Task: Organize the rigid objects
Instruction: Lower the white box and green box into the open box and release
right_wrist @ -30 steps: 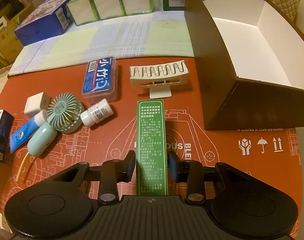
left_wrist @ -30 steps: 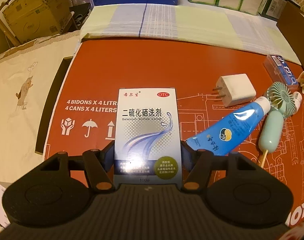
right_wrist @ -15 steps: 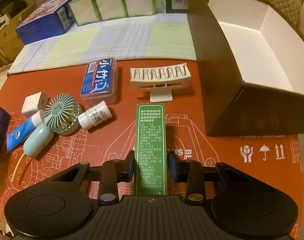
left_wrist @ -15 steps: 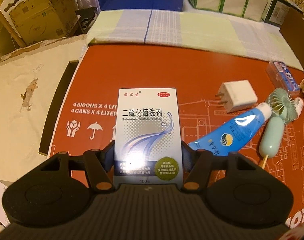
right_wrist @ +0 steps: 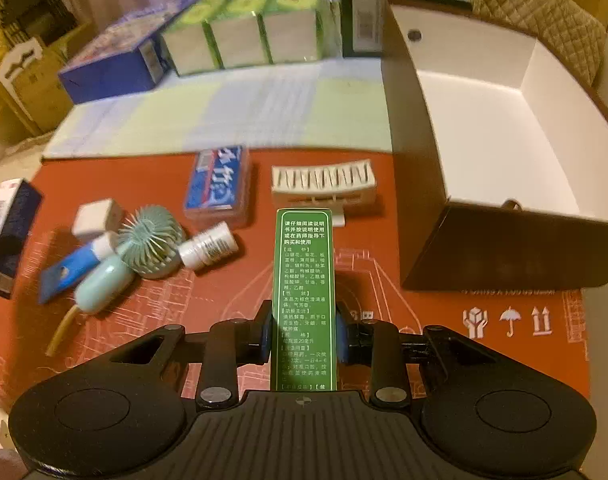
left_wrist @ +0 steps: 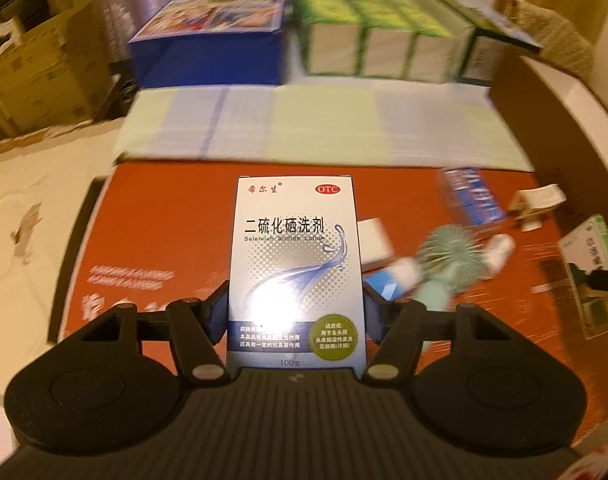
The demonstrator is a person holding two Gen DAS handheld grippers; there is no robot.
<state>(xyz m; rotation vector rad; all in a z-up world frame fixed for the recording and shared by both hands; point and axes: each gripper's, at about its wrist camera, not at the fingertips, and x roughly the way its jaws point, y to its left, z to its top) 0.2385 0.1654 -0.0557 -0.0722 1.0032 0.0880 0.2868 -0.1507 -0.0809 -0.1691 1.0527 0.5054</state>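
My left tongs are clamped at a fairly wide spread on the flat sides of a white-and-blue glossy cardboard lotion carton, held upright at centre frame. My right tongs are pinched narrow on a tall, slim green cardboard carton with white print, which also stands upright at centre frame. Both cartons appear lifted clear of the orange-red printed cardboard sheet covering the counter.

Judgement on the step in hand: both cartons are being carried toward the large dark-brown open box with a white interior, upper right of the right view. To do it well, I would keep each carton square between the pads, clear the box's high wall before lowering, and set them against a wall so they stand tidy. The green carton is thin-walled and slender; too much squeeze would crease it.

Left on the sheet, lower left to centre of the right view:
- a mint-green plastic handheld fan, ribbed grille;
- a soft blue squeeze tube;
- a white plug adapter, hard and blocky;
- a small white bottle on its side;
- a clear plastic case with a blue label;
- a cream slotted plastic rack.
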